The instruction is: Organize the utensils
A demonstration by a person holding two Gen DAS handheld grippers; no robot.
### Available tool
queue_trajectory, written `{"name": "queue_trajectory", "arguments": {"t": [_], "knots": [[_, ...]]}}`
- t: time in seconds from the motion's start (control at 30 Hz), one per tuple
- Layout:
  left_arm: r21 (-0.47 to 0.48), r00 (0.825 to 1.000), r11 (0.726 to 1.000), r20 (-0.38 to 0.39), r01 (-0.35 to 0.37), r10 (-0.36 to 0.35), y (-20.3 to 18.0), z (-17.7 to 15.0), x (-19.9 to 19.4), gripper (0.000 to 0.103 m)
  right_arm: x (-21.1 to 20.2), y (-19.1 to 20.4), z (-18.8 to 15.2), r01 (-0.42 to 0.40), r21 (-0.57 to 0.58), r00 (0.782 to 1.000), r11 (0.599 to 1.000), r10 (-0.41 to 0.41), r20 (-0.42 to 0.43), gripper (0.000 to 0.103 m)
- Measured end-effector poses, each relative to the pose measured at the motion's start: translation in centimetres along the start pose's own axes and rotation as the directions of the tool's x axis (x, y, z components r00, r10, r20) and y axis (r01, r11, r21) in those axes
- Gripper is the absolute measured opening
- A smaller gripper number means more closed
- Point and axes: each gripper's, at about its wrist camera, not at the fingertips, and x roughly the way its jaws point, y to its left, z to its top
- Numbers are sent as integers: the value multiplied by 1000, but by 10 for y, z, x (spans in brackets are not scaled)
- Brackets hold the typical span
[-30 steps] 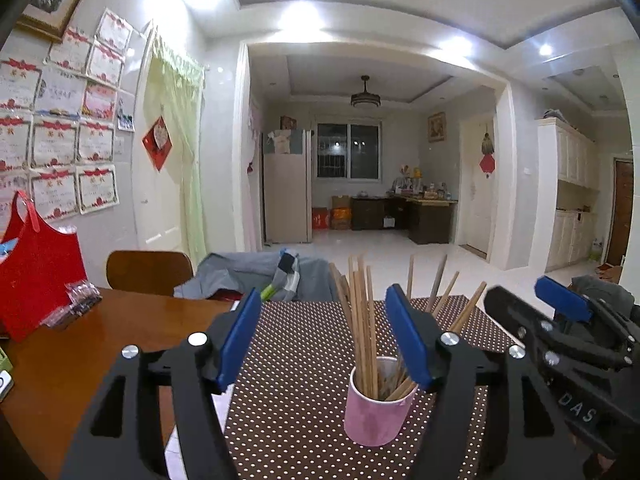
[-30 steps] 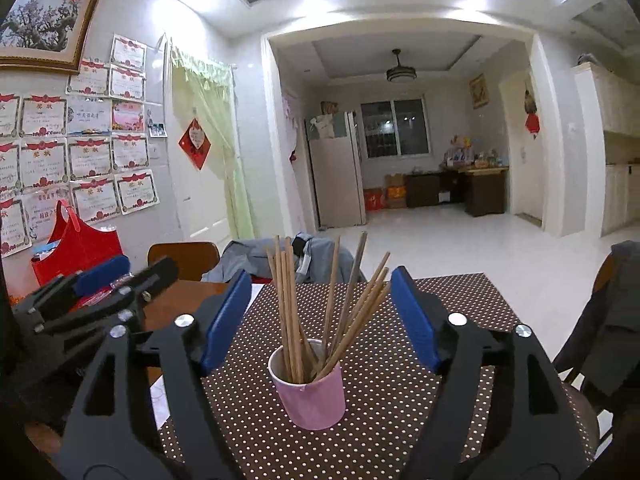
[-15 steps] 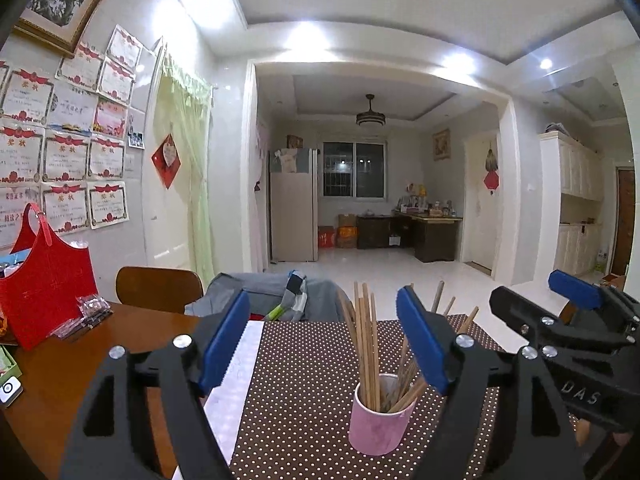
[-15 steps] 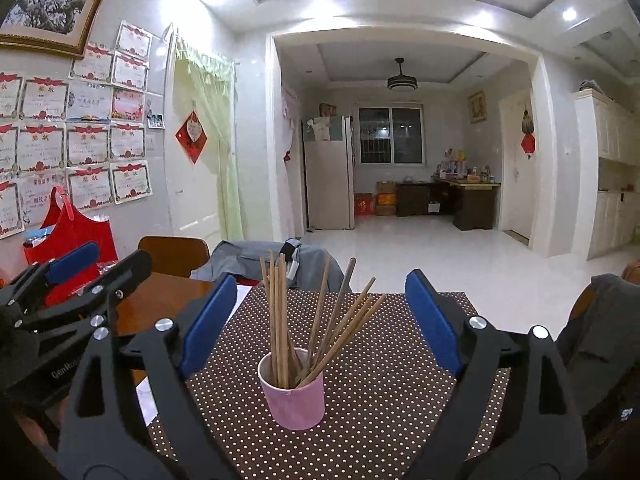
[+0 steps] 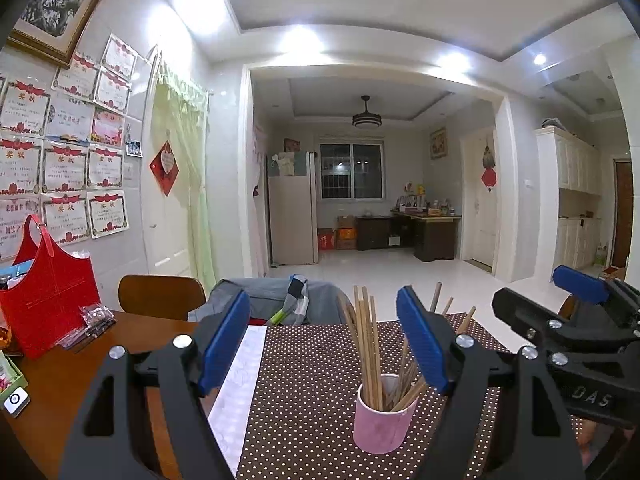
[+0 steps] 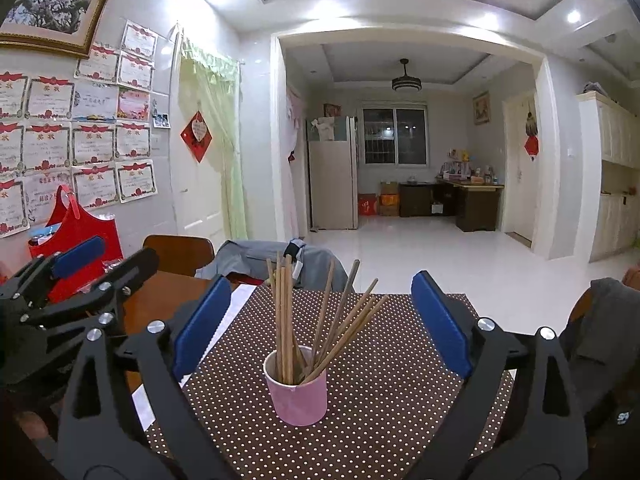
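The left tool (image 5: 324, 336) is built of matte black triangular plastic arms with cut-out windows, fixed by round silver screws and tipped with blue ribbed pads. The right tool (image 6: 320, 320) is made alike; white "DAS" lettering is seen on its side.

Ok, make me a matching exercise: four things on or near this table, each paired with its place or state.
Things:
1. chopsticks
2. pink cup
3. red bag
4. grey jacket

Places or states:
A. draped over a chair at the table's far end
B. on the bare wooden tabletop by the wall
C. on the dotted brown mat
D. upright in a container

Pairs: 1-D, 2-C, 3-B, 4-A
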Motion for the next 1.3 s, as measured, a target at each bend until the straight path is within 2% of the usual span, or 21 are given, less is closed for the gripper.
{"name": "queue_trajectory", "arguments": {"t": [1.3], "knots": [[14, 1000, 1000, 16, -2, 1, 4, 6, -8, 75, -8, 3, -1, 11, -7, 1000, 1000, -11, 26, 91]]}}
